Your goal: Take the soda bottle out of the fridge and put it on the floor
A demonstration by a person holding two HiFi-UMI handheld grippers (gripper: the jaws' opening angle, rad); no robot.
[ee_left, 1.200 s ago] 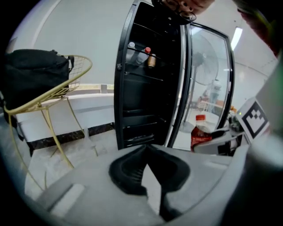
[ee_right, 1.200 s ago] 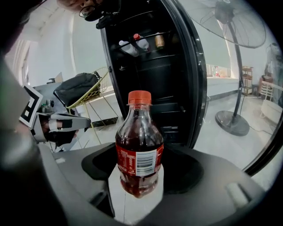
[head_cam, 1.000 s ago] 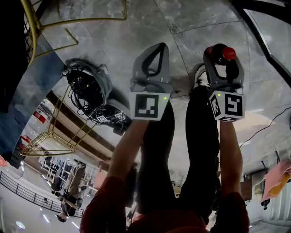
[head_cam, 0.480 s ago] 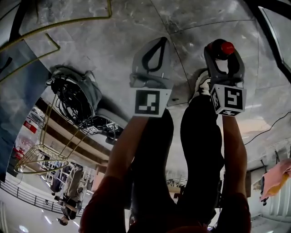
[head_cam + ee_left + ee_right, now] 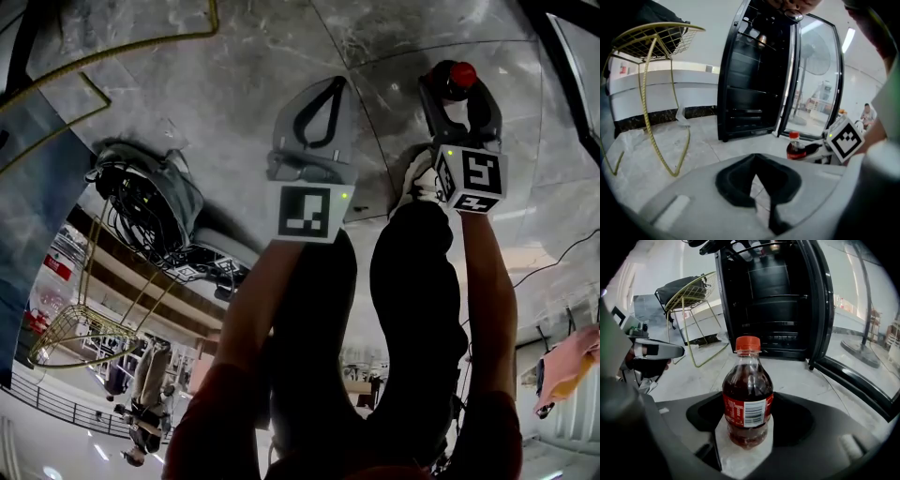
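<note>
Right gripper view, right hand-held gripper [image 5: 745, 430] pinching soda bottle [image 5: 747, 394] of dark drink

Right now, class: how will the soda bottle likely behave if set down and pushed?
The soda bottle looks nearly full of dark liquid, so it is probably heavy for its size. Taller than it is wide, it may tip if pushed near its red cap. On its side, the round body would likely roll.
</note>
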